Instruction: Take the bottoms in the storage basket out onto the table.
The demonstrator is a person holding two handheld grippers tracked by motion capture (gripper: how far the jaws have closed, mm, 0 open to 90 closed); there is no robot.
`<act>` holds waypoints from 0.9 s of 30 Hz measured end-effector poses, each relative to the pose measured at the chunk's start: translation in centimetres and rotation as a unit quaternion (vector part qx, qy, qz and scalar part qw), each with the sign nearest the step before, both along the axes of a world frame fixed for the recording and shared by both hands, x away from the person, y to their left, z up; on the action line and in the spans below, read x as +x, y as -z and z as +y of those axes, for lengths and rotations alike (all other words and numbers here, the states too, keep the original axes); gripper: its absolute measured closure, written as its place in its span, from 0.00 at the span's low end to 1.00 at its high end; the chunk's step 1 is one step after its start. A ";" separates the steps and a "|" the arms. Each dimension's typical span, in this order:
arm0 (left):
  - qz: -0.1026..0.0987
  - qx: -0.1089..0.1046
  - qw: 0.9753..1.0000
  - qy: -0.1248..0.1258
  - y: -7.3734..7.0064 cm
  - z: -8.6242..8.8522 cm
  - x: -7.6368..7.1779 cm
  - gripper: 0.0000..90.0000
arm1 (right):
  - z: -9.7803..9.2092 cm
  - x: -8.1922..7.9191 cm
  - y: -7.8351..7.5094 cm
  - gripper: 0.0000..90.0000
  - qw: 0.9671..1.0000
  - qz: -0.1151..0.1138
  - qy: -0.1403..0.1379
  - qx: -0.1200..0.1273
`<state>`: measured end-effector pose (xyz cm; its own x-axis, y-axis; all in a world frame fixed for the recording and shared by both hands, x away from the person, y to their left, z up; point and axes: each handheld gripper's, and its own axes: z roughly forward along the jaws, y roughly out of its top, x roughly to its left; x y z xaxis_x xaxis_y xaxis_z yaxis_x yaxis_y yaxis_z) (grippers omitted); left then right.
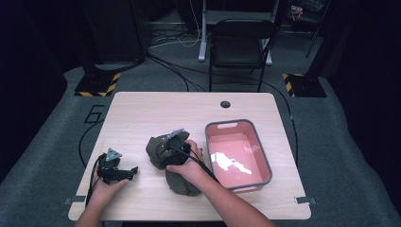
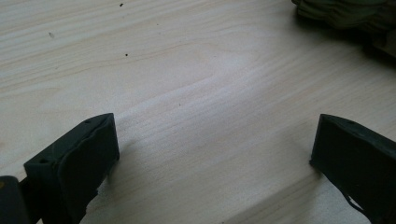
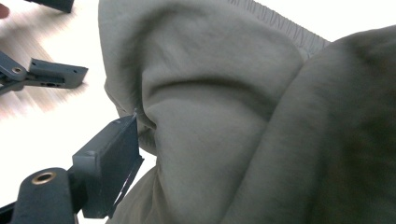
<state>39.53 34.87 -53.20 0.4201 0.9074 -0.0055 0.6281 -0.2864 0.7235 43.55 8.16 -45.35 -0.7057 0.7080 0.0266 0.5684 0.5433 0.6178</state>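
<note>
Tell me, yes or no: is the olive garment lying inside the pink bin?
No. The olive garment lies bunched on the table, left of the pink bin.

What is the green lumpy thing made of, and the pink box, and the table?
The green garment looks like soft, matte knitted cloth, maybe sweatshirt fleece: it folds in thick rolls and has a ribbed hem. The pink bin looks like smooth plastic: lamp light shines off its floor, and its rim is grey. The table top looks like pale wood, perhaps only a printed wood layer: it shows grain lines.
</note>
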 end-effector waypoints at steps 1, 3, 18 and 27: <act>0.001 0.000 1.000 0.000 0.0 0.0 0.0 0.01 | 0.0 0.0 -0.2 0.16 1.000 -0.001 0.000 0.003; 0.001 0.000 1.000 0.000 0.0 0.0 0.0 0.01 | 0.0 0.0 -0.5 0.16 1.000 0.002 -0.004 0.005; 0.001 0.000 1.000 0.001 0.0 0.0 0.0 0.01 | -0.4 -0.1 -3.0 0.16 1.000 -0.003 -0.006 0.020; 0.001 0.000 1.000 0.000 0.0 0.0 0.0 0.01 | -0.7 -0.2 -4.0 0.16 1.000 -0.008 -0.007 0.024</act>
<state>39.50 34.87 -53.19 0.4208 0.9071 -0.0063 0.6288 -0.2866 0.7228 43.34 7.50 -41.32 -0.7164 0.6960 0.0489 0.5505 0.5208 0.6525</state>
